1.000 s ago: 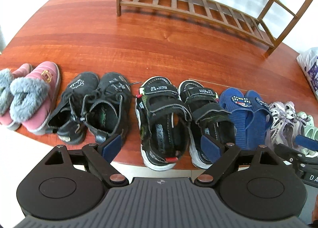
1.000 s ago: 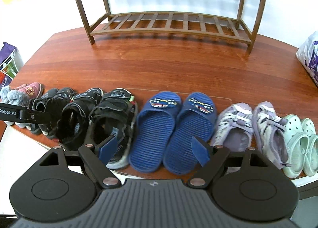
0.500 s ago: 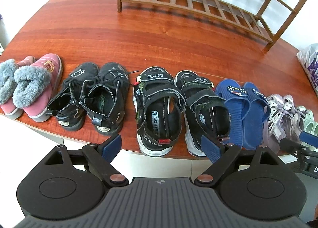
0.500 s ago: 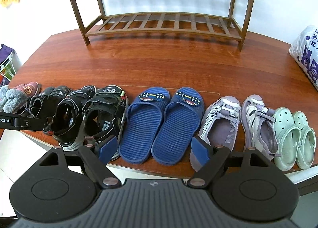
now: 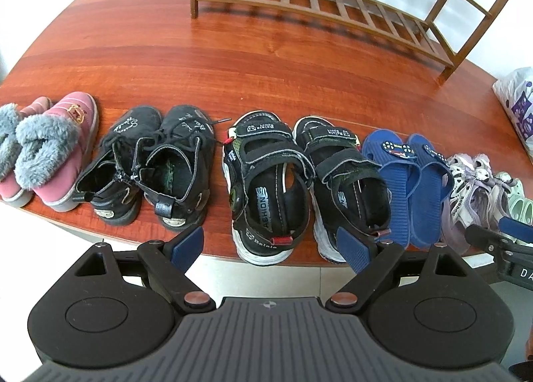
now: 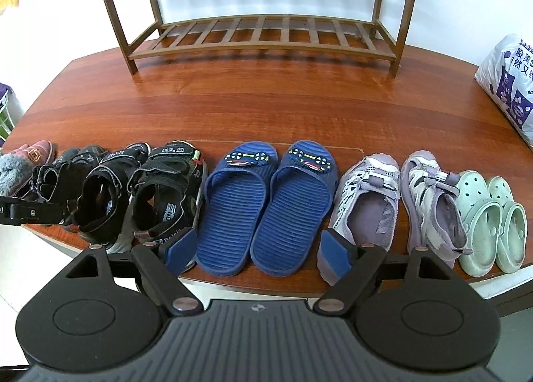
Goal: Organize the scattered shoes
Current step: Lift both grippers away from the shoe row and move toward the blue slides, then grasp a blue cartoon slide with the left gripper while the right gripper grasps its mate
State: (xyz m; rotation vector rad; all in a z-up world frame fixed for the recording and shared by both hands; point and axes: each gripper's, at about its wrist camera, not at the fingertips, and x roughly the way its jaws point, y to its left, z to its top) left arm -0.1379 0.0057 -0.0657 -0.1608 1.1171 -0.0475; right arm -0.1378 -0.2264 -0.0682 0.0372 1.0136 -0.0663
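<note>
Left wrist: sandal (image 5: 269, 182) insole, seemingly "FASHION"

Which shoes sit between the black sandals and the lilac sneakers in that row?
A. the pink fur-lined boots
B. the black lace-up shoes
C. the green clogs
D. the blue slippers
D: the blue slippers lie with the black sandals on their left and the lilac sneakers on their right.
</note>
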